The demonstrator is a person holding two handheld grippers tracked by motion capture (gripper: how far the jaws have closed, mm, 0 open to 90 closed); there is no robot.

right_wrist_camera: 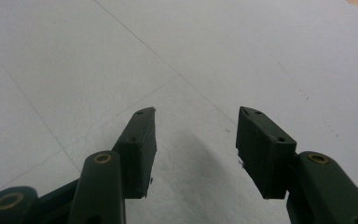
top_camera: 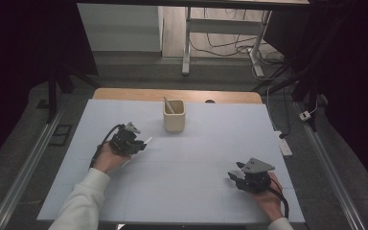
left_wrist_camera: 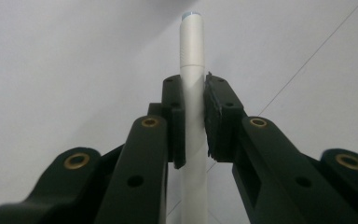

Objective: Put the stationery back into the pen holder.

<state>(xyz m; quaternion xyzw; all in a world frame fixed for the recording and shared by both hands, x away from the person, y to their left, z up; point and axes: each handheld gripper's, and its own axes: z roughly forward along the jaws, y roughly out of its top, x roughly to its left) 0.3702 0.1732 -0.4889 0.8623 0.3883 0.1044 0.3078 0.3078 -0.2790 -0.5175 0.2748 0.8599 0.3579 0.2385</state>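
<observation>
Left hand-held gripper (left_wrist_camera: 195, 116) clamping white pen (left_wrist_camera: 192, 46), seemingly unlabelled, blurred.

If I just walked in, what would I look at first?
Probably the white pen pinched in the left gripper, out over the left side of the white table. Next, the beige cup near the table's far edge, with a stick poking out of it. The right gripper sits open near the front right with nothing in it.
</observation>
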